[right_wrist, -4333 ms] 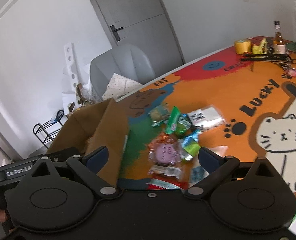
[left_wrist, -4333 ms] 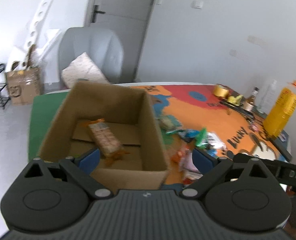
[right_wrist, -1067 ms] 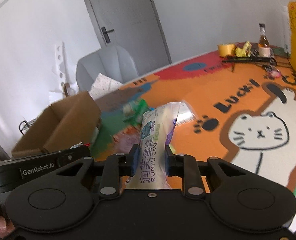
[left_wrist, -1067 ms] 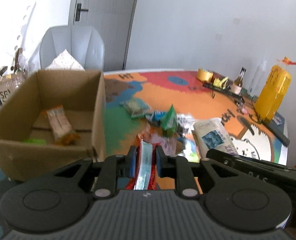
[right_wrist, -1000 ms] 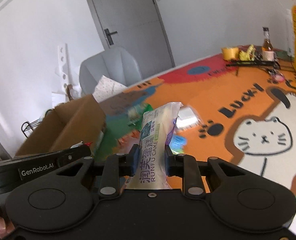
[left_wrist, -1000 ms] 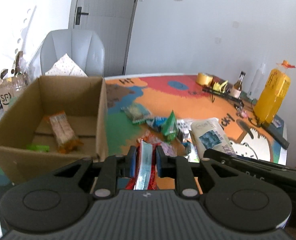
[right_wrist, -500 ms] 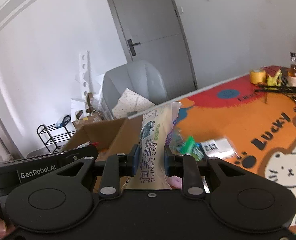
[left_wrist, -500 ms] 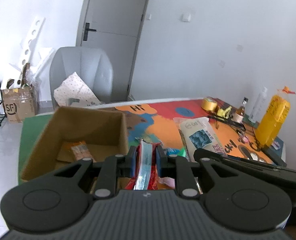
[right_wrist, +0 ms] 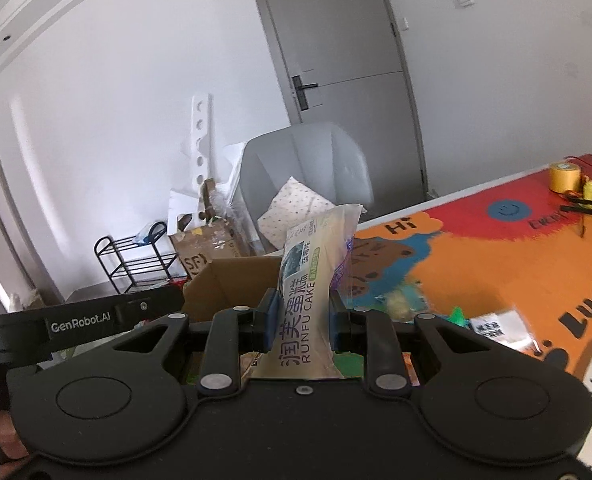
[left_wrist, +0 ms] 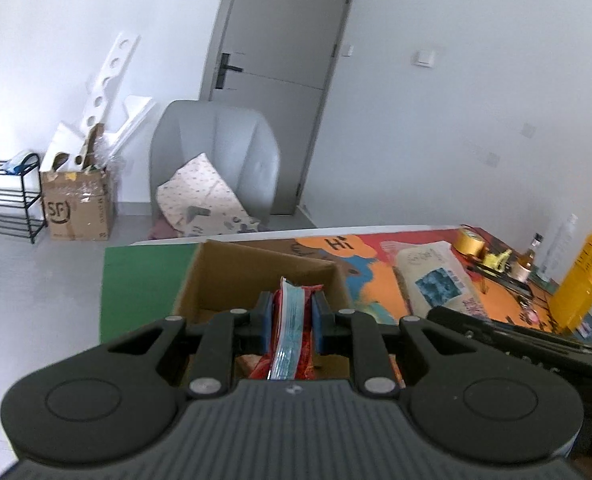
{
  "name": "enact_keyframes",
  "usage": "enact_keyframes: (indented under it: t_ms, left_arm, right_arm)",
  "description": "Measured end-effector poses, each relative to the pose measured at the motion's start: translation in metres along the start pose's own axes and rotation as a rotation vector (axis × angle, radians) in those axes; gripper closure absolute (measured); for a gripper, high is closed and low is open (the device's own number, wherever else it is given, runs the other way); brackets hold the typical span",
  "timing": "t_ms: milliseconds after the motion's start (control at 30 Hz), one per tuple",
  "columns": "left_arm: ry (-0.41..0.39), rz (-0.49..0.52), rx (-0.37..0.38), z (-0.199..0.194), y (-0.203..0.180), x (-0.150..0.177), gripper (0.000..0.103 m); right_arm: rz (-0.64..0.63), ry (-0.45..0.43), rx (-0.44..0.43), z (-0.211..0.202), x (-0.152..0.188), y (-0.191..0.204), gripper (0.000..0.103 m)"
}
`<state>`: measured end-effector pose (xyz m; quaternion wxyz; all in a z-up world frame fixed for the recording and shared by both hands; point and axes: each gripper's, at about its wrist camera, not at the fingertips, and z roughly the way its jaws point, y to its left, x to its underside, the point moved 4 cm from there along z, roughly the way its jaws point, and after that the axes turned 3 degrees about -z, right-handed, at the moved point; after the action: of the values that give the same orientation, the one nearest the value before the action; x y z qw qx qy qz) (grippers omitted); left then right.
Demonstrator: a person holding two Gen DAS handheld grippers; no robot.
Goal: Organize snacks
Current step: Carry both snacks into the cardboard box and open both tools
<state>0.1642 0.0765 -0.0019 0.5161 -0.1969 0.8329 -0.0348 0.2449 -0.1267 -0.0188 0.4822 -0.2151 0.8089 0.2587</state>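
**Both claws loaded over the cardboard box**

Left claw (left_wrist: 292, 312) pinched tight on a red packet with a pale blue stripe (left_wrist: 290, 326), standing on edge between the blue pads (left_wrist: 264, 322) and poking past them. Held above the open cardboard box (left_wrist: 232, 276), which sits on the counter (left_wrist: 379, 280) at its green end. Box interior mostly hidden behind the claw body.

Right claw (right_wrist: 300, 322) clamped on a cream bag printed RUNFU CAKE (right_wrist: 309, 280) — upright, top seal fanned out above the fingers. Seen from the left wrist, the same bag (left_wrist: 435, 276) hangs just beside the box's right wall, over the orange mat. From the right wrist, the box (right_wrist: 232, 284) lies just left of and behind the bag.

Loose snacks (right_wrist: 491, 326) on the counter to the right — blurred. Yellow tape roll (right_wrist: 564, 177) near the far edge. Grey chair (left_wrist: 212, 160) beyond.
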Motion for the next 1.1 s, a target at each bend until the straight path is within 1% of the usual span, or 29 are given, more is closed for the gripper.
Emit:
enact_keyframes:
  t_ms: [100, 167, 233, 300, 433, 467, 500, 533, 567, 600, 700, 767, 833, 967, 1033, 1100]
  left_arm:
    - [0.015, -0.013, -0.004, 0.007, 0.01, -0.003, 0.083]
    - [0.014, -0.01, -0.011, 0.009, 0.015, -0.005, 0.08]
    - [0.008, -0.004, -0.019, 0.01, 0.019, -0.008, 0.072]
    - [0.002, -0.018, -0.028, 0.008, 0.025, -0.01, 0.057]
    - [-0.012, -0.032, -0.051, 0.004, 0.035, -0.012, 0.049]
    - [-0.014, -0.034, -0.059, 0.002, 0.037, -0.012, 0.043]
    - [-0.017, -0.035, -0.067, 0.002, 0.038, -0.013, 0.037]
    - [-0.022, -0.036, -0.076, 0.0, 0.04, -0.012, 0.034]
    - [-0.026, -0.037, -0.085, -0.001, 0.041, -0.013, 0.028]
    - [-0.029, -0.037, -0.094, -0.002, 0.043, -0.012, 0.024]
    - [-0.028, -0.033, -0.106, -0.005, 0.043, -0.012, 0.018]
    - [-0.024, -0.031, -0.111, -0.007, 0.041, -0.011, 0.015]
    - [-0.016, -0.027, -0.114, -0.009, 0.037, -0.009, 0.012]
    - [-0.002, -0.011, -0.104, -0.016, 0.028, -0.002, 0.009]
    - [-0.001, -0.009, -0.094, -0.021, 0.023, 0.002, 0.008]
    - [0.003, -0.003, -0.082, -0.025, 0.017, 0.006, 0.005]
  right_arm:
    - [-0.011, 0.005, -0.009, 0.006, -0.004, 0.007, 0.08]
    - [-0.02, 0.008, -0.013, 0.011, -0.006, 0.013, 0.08]
    - [-0.026, 0.011, -0.016, 0.014, -0.007, 0.019, 0.08]
    - [-0.031, 0.018, -0.02, 0.018, -0.007, 0.025, 0.08]
    - [-0.026, 0.032, -0.038, 0.024, -0.008, 0.033, 0.08]
    - [-0.02, 0.037, -0.043, 0.025, -0.008, 0.033, 0.079]
    - [-0.01, 0.041, -0.049, 0.026, -0.008, 0.034, 0.077]
    - [0.005, 0.04, -0.06, 0.027, -0.009, 0.034, 0.069]
    - [0.018, 0.04, -0.063, 0.026, -0.01, 0.033, 0.065]
    - [0.024, 0.045, -0.059, 0.025, -0.01, 0.033, 0.059]
    - [0.019, 0.04, -0.053, 0.018, -0.011, 0.032, 0.057]
    - [0.024, 0.037, -0.044, 0.013, -0.012, 0.031, 0.054]
    - [0.029, 0.031, -0.027, 0.005, -0.012, 0.027, 0.046]
    - [0.038, 0.017, 0.013, -0.014, -0.008, 0.017, 0.036]
    - [0.043, 0.017, 0.036, -0.022, -0.005, 0.012, 0.028]
    - [0.046, 0.012, 0.058, -0.033, -0.002, 0.006, 0.024]
